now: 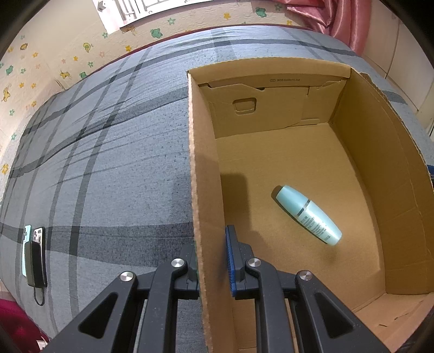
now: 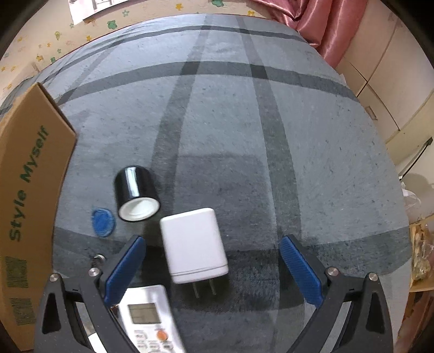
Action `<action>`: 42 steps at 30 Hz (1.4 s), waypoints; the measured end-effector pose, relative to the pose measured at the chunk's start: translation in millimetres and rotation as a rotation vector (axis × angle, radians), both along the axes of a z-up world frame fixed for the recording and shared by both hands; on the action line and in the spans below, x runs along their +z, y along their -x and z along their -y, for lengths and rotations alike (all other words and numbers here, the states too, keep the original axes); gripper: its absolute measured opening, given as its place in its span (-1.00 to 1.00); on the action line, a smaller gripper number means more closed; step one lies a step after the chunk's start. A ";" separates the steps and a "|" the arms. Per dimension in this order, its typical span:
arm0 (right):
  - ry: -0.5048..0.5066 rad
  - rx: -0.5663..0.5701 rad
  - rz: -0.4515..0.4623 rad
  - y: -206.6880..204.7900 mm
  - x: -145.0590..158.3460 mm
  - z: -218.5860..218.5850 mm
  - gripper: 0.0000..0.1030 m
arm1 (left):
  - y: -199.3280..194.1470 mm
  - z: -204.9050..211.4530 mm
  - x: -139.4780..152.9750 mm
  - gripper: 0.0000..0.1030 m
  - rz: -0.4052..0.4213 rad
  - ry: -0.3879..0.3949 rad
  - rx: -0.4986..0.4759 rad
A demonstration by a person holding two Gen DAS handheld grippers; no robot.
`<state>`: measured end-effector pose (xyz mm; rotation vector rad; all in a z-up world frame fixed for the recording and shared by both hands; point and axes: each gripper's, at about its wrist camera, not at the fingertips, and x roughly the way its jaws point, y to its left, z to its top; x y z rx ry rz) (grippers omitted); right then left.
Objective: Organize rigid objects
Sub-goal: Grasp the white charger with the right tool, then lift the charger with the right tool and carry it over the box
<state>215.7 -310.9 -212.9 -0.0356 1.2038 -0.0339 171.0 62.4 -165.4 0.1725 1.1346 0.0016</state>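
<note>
An open cardboard box stands on a grey plaid bed. A pale teal bottle lies on its floor. My left gripper is shut on the box's left wall, one blue pad inside, the other finger outside. In the right wrist view my right gripper hangs open over a white plug adapter lying between its blue pads, prongs toward me. A black cap with a white inside and a small blue disc lie beside it. A white remote sits under the left finger.
The box's outer side with green lettering stands at the left of the right wrist view. Two phones and a dark power bank lie at the bed's left edge. Pink curtain and cupboards lie beyond the bed. Bags sit at the right.
</note>
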 end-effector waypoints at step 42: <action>-0.035 -0.006 -0.036 9.0 20.5 -16.6 -0.10 | 0.8 -0.4 -0.3 -0.72 0.002 -0.004 0.003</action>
